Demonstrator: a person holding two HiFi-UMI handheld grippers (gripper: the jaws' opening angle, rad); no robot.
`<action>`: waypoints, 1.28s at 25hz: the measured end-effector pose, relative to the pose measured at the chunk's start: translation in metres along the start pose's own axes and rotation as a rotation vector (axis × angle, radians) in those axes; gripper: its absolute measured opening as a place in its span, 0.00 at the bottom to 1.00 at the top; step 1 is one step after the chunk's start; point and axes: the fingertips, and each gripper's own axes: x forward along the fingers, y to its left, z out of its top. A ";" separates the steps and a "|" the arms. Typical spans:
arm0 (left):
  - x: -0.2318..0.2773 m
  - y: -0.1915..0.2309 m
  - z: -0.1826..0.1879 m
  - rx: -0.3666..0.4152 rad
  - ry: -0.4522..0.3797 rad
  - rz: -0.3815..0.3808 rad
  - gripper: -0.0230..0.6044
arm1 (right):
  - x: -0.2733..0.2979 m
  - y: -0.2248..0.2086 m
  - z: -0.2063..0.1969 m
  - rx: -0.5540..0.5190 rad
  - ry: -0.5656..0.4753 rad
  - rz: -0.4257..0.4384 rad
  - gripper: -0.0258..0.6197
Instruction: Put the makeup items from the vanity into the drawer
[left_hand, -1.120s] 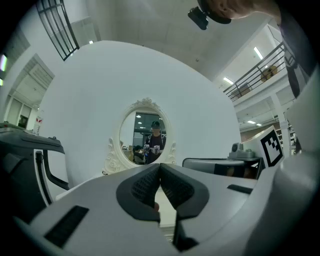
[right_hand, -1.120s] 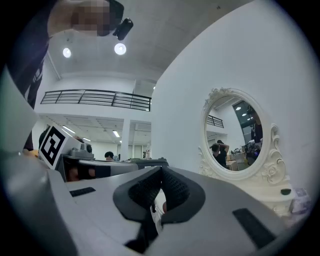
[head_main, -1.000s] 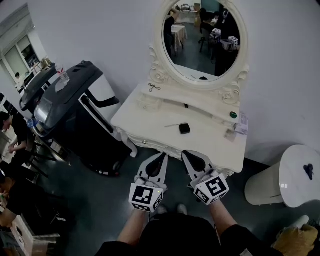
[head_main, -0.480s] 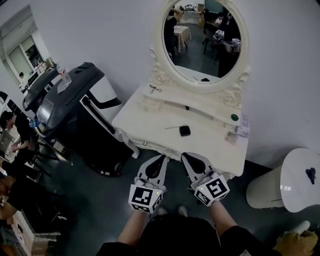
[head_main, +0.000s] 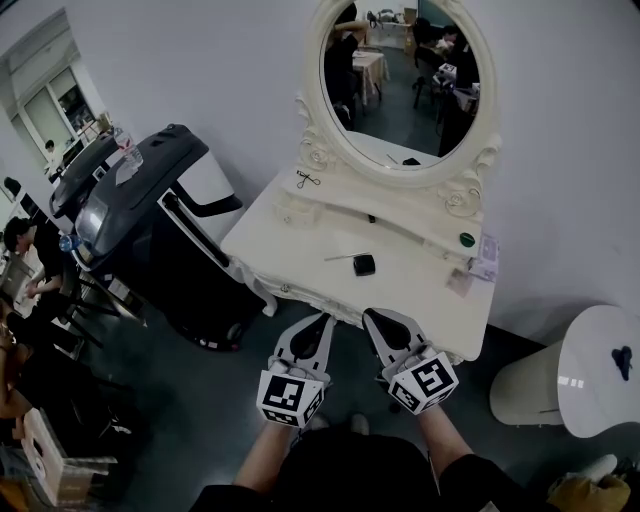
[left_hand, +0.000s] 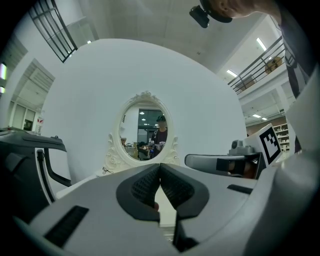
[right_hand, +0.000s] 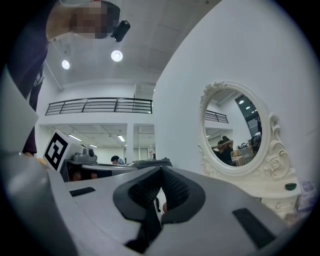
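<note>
Both claws have crept slightly nearer the vanity over the last second, and nothing on it has shifted. From the head view, the left claw and right claw sit side by side at 6 o'clock, tips at the worktop's front edge, touching none of the makeup. A black compact lies mid-worktop at 12 o'clock from the claws, with a thin stick just beside it at 9 o'clock. A green-lidded jar stands well apart at 2 o'clock, below the oval mirror. A dark bin stands at 9 o'clock of the vanity. The left gripper view shows its jaws pressed together on nothing, the mirror at 12 o'clock beyond them. The right gripper view shows its jaws likewise closed and empty, the mirror at 2 o'clock.
</note>
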 end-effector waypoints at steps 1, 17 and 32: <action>0.002 -0.002 0.000 0.001 0.002 0.003 0.06 | -0.001 -0.002 -0.001 0.003 0.002 0.002 0.08; 0.033 0.024 -0.014 0.000 0.041 0.011 0.06 | 0.028 -0.033 -0.019 0.055 0.020 -0.002 0.08; 0.087 0.103 -0.029 -0.028 0.062 -0.047 0.06 | 0.111 -0.067 -0.037 0.082 0.043 -0.064 0.08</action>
